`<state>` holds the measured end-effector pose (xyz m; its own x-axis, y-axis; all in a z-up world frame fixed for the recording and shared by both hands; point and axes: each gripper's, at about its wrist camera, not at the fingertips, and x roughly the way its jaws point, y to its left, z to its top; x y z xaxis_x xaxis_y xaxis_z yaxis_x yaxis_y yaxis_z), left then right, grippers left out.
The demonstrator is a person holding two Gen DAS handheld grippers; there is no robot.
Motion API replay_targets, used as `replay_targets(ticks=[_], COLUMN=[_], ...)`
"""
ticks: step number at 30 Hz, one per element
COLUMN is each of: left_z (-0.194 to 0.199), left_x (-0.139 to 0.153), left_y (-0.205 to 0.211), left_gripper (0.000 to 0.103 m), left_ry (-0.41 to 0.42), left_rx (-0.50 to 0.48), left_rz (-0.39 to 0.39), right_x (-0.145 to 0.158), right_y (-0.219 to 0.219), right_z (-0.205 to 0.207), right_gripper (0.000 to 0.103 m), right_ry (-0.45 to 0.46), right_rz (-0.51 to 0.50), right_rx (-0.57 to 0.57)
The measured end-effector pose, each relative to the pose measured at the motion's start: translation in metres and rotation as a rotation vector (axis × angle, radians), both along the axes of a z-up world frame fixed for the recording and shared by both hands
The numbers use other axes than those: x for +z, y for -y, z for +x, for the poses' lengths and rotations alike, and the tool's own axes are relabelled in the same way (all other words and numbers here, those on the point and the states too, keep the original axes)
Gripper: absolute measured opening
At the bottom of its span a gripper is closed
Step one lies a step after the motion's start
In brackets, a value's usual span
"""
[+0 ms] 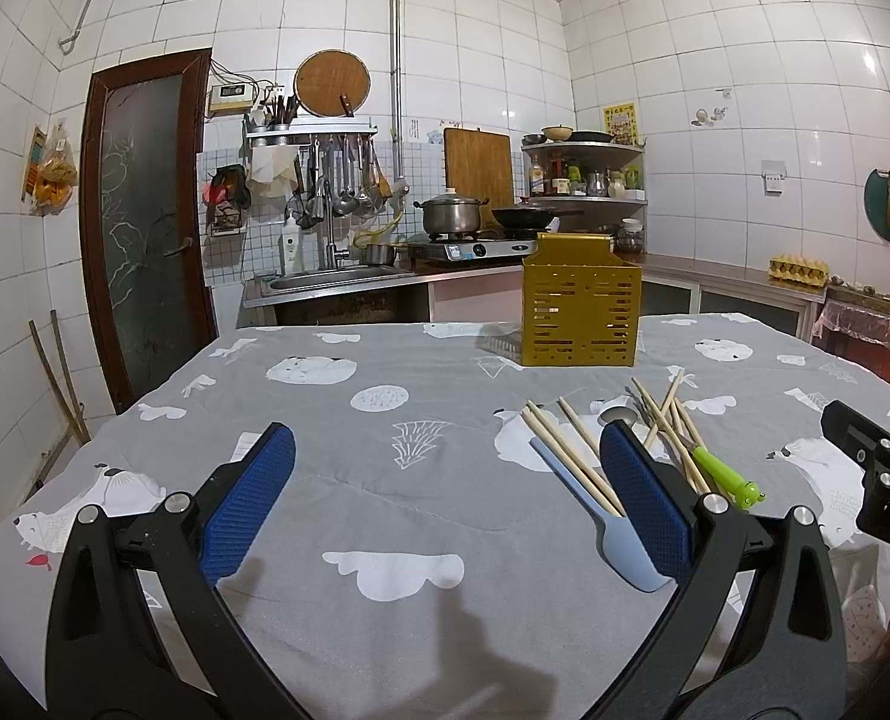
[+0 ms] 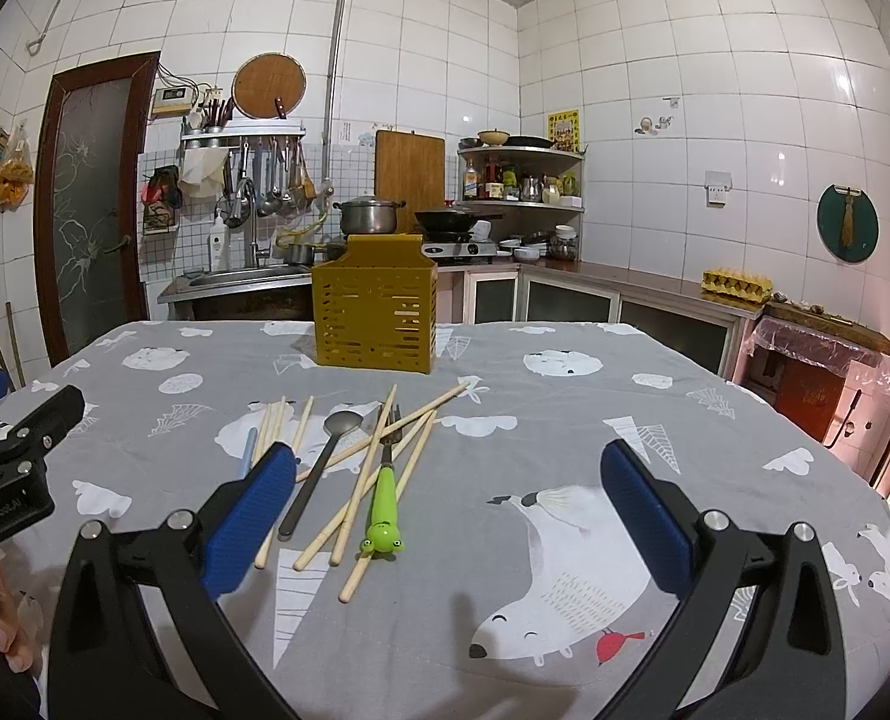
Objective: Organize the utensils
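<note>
A yellow slotted utensil holder [image 1: 582,315] [image 2: 375,321] stands upright at the far side of the table. In front of it lies a loose pile: several wooden chopsticks [image 2: 379,468] [image 1: 571,456], a dark spoon [image 2: 319,468], a fork with a green frog handle [image 2: 385,504] [image 1: 727,474] and a light blue spatula [image 1: 619,534] [image 2: 247,450]. My left gripper [image 1: 445,462] is open and empty, left of the pile. My right gripper [image 2: 445,480] is open and empty, right of the pile.
The table has a grey cloth with white animal prints [image 1: 385,480]. Behind it are a sink [image 1: 325,279], a stove with a pot [image 1: 451,216] and wok, and a counter with an egg carton [image 2: 736,285]. A brown door [image 1: 145,222] is at the left.
</note>
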<state>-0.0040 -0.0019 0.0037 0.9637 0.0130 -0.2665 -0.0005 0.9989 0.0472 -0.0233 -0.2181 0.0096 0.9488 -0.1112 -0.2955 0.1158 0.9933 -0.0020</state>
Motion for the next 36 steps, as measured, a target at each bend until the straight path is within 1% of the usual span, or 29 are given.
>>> replay_targets(ticks=[8,11,15,23,36], left_z=[0.001,0.0,0.001,0.0,0.001], left_x=[-0.002,-0.001,-0.002,-0.002,-0.003], left_y=[-0.001,-0.001,-0.001,-0.001,-0.001], left_gripper=[0.098,0.098,0.098,0.098,0.098], left_ry=[0.002,0.002,0.002,0.003,0.004], left_rx=[0.0,0.0,0.0,0.0,0.0], left_rz=[0.0,0.0,0.001,0.0,0.0], right_x=[-0.001,0.009,0.007,0.013,0.011], right_y=[0.0,0.009,0.007,0.015,0.013], right_z=[0.0,-0.004,-0.001,-0.004,-0.004], right_gripper=[0.099,0.099,0.099,0.099,0.099], right_ry=[-0.002,-0.002,-0.005,-0.007,-0.007], right_rz=[-0.001,0.0,-0.002,0.004,0.006], right_rx=[0.0,-0.004,-0.002,-0.005,-0.004])
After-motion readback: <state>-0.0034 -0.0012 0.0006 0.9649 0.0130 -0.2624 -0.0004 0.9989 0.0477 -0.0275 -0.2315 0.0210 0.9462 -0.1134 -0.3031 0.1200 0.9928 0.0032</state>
